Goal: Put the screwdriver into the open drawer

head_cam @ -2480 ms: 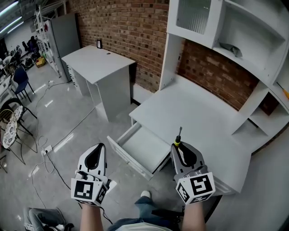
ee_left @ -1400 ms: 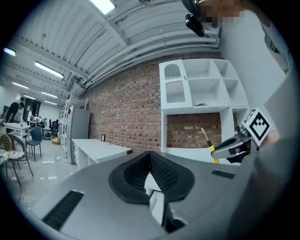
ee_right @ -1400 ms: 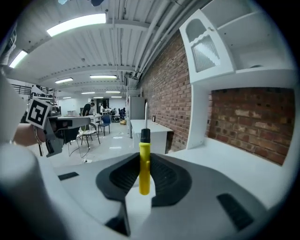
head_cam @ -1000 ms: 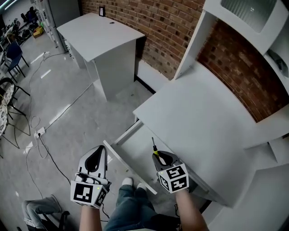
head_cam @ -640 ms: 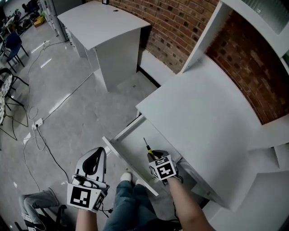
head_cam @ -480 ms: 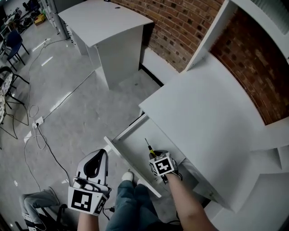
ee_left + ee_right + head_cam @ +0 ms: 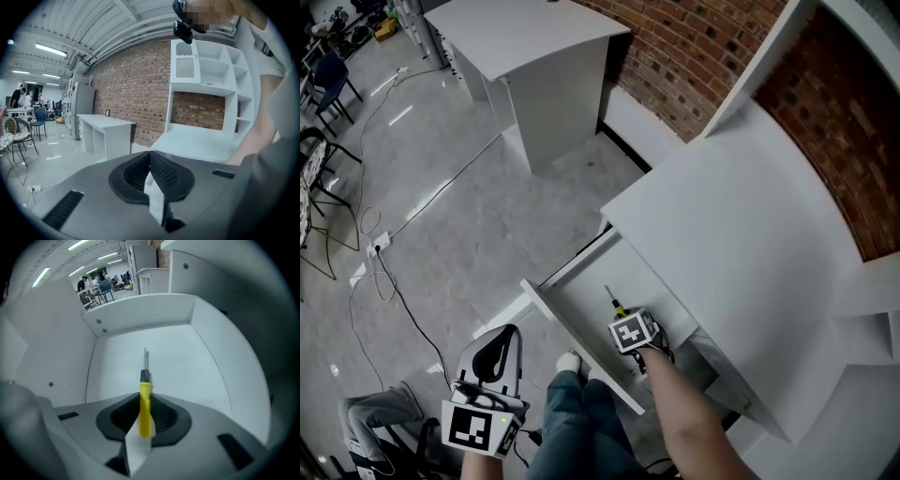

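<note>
**Screwdriver clenched over the open drawer**

The right hand-held gripper (image 7: 623, 321) is clamped on the screwdriver (image 7: 612, 300), and its jaws press the yellow handle from both sides. In the right gripper view the handle (image 7: 146, 399) sits between the dark pads of that hand-held gripper (image 7: 146, 414). A black collar and a thin metal shaft run out toward 12 o'clock over the white floor of the drawer (image 7: 183, 366). The drawer's walls ring the view on three sides. Whether the tip touches the floor cannot be told.

In the head view the drawer (image 7: 572, 330) stands pulled out from the white table (image 7: 741, 234) toward 7 o'clock. The right hand-held gripper is inside the drawer's outline, near the 5 o'clock end, with the screwdriver's shaft aimed at 11 o'clock. The forearm (image 7: 689, 422) behind it comes in from 5 o'clock.

The left hand-held gripper (image 7: 508, 330) hangs at 7 o'clock of the head view, over the grey floor (image 7: 459, 206) and well apart from the drawer. Its own view shows the jaws (image 7: 150, 161) closed together on nothing.

A second table (image 7: 525, 33) stands at 11 o'clock against the brick wall (image 7: 694, 47). Cables (image 7: 394, 291) trail across the floor at 9 o'clock.
</note>
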Demonstrator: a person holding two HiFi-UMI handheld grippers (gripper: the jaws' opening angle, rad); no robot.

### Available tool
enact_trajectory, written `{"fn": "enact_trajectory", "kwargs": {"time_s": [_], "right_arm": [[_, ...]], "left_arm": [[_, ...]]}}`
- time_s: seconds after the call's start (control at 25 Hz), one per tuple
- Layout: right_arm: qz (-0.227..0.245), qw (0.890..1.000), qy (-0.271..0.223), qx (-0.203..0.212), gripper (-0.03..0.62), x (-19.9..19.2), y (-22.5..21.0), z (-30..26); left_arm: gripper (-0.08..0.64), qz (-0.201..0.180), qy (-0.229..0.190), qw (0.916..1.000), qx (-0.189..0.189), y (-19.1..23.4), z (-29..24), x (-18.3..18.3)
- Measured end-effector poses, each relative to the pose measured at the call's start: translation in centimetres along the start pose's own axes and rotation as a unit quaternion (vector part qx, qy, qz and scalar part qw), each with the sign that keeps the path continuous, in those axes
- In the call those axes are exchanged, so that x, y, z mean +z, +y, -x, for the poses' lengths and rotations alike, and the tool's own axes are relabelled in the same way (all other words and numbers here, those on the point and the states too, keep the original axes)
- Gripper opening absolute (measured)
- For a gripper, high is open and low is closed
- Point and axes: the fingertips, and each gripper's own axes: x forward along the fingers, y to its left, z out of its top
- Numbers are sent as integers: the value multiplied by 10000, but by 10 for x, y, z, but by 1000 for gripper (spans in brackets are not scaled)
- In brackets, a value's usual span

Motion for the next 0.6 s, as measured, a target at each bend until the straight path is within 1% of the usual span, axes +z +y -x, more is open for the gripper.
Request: {"fn": "enact_trajectory", "kwargs": {"time_s": [0.12, 0.24, 0.28, 0.4, 0.52, 0.6], "right_arm": [[-79, 10000, 15, -10, 80, 2, -3, -3], [-10, 9999, 17, -122, 94, 4, -5, -3], [-17, 9998, -28, -173, 109, 6, -6, -1], [-150, 9997, -115, -163, 198, 11, -6, 5], [-336, 9992, -183, -75, 253, 14, -4, 17], [-558, 9980, -293, 46, 276, 14, 1, 30]], "left_arm": [[14, -47, 8, 10000, -16, 0, 1, -1], [14, -66, -128, 9999, -37, 0, 2, 4], [14, -63, -89, 9999, -45, 0, 3, 5], [14, -81, 135, 9999, 34, 5, 6, 1], [14, -42, 98, 9998, 193, 10, 5, 14], [14, -49, -3, 9999, 158, 7, 6, 25]]}}
